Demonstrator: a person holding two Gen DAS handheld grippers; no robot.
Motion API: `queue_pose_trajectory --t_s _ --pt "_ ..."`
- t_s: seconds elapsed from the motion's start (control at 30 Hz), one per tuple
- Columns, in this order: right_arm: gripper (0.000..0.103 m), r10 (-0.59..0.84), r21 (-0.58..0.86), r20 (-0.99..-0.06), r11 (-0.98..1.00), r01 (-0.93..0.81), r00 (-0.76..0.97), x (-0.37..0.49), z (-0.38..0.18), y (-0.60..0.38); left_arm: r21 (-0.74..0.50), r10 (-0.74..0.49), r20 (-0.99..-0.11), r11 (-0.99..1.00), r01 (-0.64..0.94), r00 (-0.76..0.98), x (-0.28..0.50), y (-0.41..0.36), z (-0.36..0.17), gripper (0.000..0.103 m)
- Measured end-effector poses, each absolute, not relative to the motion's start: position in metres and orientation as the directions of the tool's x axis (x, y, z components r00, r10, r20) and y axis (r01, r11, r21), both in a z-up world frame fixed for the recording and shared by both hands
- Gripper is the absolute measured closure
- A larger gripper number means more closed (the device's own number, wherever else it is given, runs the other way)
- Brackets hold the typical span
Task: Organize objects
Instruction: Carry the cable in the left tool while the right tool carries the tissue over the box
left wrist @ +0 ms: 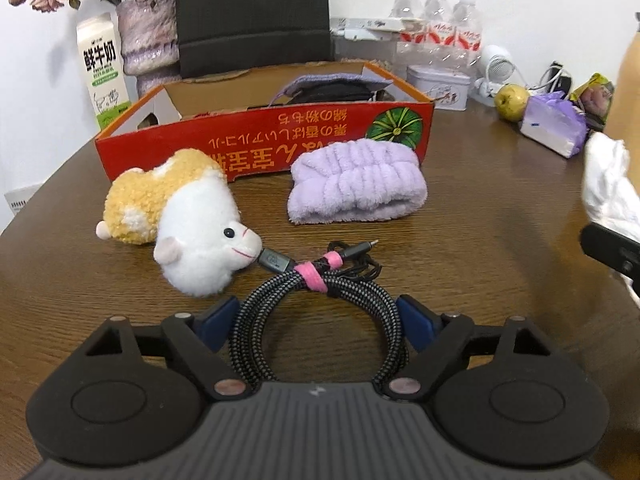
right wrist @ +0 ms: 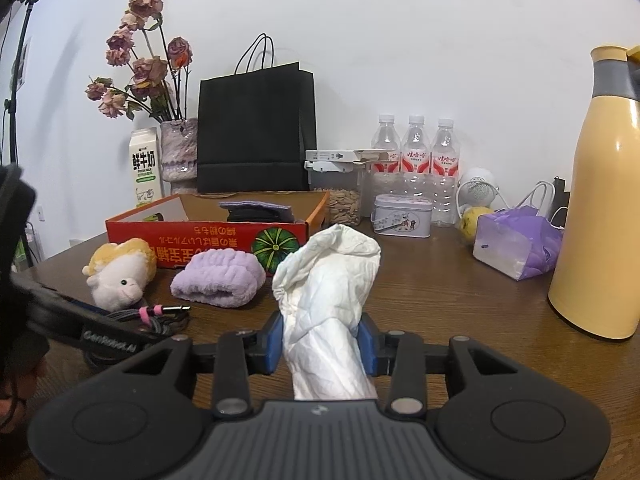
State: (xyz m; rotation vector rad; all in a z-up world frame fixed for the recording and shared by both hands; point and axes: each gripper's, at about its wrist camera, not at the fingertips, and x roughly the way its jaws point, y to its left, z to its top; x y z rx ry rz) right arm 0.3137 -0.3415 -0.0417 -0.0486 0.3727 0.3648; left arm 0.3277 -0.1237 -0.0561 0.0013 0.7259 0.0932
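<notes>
A coiled braided cable [left wrist: 256,312] with a pink tie lies on the wooden table, right between the fingers of my left gripper [left wrist: 316,322]. The blue pads sit close by the coil's sides, and I see no squeeze on it. Just beyond lie a white-and-yellow plush animal [left wrist: 192,224] and a folded purple headband [left wrist: 356,184], in front of an open red cardboard box [left wrist: 264,148]. My right gripper [right wrist: 322,336] is shut on a crumpled white cloth [right wrist: 328,280], held above the table. The cable [right wrist: 160,316] and the left gripper's arm show at the left of the right wrist view.
Along the wall stand a milk carton [right wrist: 146,168], a vase of dried flowers [right wrist: 180,152], a black paper bag [right wrist: 256,132], water bottles [right wrist: 416,156] and a tin [right wrist: 402,220]. A tall yellow flask [right wrist: 600,200], a purple tissue pack [right wrist: 516,240] and a pear [left wrist: 512,98] stand to the right.
</notes>
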Motion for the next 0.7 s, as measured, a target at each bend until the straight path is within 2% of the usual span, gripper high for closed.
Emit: queue_pose_trajectory --t_s 0.4,0.7 --pt "0.066 0.324 -0.004 -0.368 0.937 -0.350 0.872 0.311 -0.043 -0.333 0.025 0.011 -0.585 1.000 0.004 0.811 0.288 -0.118 -0.039 0.018" --pt "0.066 0.332 -0.016 -0.362 0.932 -0.362 0.871 0.298 -0.042 -0.311 0.003 -0.007 -0.531 1.000 0.010 0.847 0.259 -0.097 -0.025 0.018"
